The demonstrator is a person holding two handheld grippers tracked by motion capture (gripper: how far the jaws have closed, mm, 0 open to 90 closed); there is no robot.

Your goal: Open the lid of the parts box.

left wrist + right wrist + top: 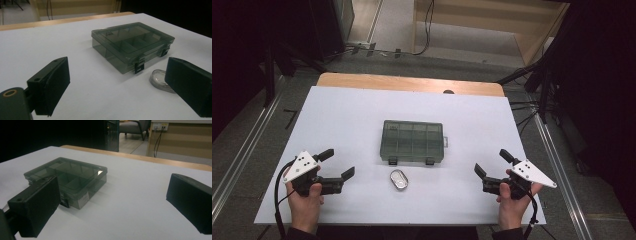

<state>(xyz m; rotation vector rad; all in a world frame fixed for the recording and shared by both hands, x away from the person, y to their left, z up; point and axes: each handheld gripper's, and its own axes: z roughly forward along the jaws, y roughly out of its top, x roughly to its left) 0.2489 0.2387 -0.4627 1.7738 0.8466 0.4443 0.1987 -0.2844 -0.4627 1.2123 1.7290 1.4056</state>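
Box: a see-through grey box (413, 140) with small compartments sits in the middle of the white table (342, 115), lid shut, its two black clips facing the near edge.
Small case: a little clear oval case (399, 179) lies just in front of the box, toward the near edge.
Left gripper: the left gripper (338, 165) is near the near left corner, jaws wide apart, nothing between them.
Right gripper: the right gripper (493, 162) is near the near right corner, jaws wide apart, holding nothing.
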